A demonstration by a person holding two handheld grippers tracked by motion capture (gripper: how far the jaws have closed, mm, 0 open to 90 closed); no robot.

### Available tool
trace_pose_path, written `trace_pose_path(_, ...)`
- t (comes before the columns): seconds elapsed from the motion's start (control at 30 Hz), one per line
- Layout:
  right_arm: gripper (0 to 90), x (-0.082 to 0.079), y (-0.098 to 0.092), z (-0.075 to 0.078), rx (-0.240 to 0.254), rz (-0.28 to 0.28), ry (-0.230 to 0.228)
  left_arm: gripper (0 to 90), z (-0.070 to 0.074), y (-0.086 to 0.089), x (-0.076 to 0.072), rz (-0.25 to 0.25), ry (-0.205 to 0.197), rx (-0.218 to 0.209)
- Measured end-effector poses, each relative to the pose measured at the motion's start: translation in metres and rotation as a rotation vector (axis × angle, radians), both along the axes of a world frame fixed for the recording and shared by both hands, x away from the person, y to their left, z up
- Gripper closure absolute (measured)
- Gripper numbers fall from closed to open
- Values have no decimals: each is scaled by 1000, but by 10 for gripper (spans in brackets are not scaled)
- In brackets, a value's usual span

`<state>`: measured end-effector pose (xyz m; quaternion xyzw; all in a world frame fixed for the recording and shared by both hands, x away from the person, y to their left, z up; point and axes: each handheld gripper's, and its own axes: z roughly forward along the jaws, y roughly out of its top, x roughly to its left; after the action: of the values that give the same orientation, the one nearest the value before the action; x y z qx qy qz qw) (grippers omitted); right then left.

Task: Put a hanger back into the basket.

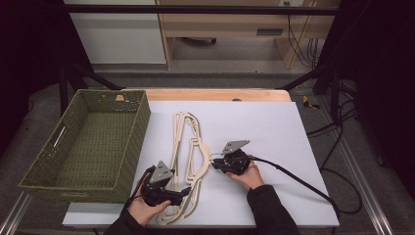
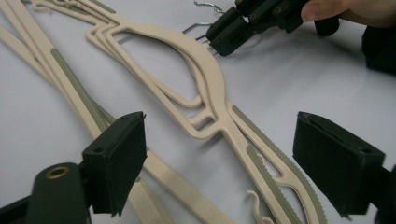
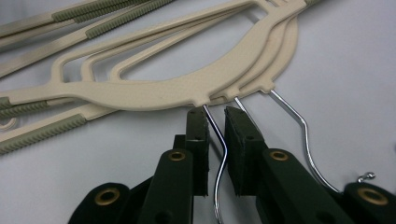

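— Where are the hangers (image 1: 188, 161)?
— Stacked flat on the white table (image 1: 274, 127), just right of the green basket (image 1: 93, 142).
— The right tongs (image 3: 215, 140)?
— Nearly closed around one wire hook (image 3: 219, 158), not quite clamping.
— The left tongs (image 2: 224, 154)?
— Wide open over the hangers' lower end, farther from the basket's back wall.

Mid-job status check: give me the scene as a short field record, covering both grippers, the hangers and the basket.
left gripper: open, jaws straddling the lower arms of the hangers
right gripper: jaws close around one wire hook, narrow gap either side, not clamped
hangers: stack of beige plastic ones, lying flat on the white table sheet, at least three hooks visible
basket: green woven, left of the hangers, nothing visible inside
hands: one on each gripper, at the table's near edge
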<state>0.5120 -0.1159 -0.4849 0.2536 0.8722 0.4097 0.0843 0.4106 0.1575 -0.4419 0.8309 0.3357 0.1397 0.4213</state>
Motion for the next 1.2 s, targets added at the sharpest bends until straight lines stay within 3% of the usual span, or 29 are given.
trace_pose_path(0.3, 866, -5, -2, 6, -8, 84, 3, 173, 8, -3, 13, -5, -11, -7)
trace_pose_path(0.43, 876, -10, -2, 14, 2, 85, 6, 173, 9, -8, 17, -13, -15, 7)
trace_pose_path(0.57, 877, -16, -2, 21, -29, 66, 14, 173, 10, -19, 22, -28, -18, 32)
trace_pose_path(0.7, 878, -20, -3, 28, -41, 54, 12, 190, 7, -37, 28, -50, -27, 75)
trace_pose_path(0.83, 878, -23, -4, 36, -64, 31, 15, 238, -1, -56, 35, -81, -27, 145)
trace_pose_path(0.93, 878, -25, -1, 40, -78, 22, 20, 305, -8, -68, 41, -105, -9, 182)
trace_pose_path(1.0, 878, -26, 1, 41, -86, 24, 23, 338, -11, -75, 44, -119, -8, 234)
trace_pose_path(1.2, 878, -28, 2, 44, -98, 11, 26, 514, -21, -84, 51, -104, 1, 279)
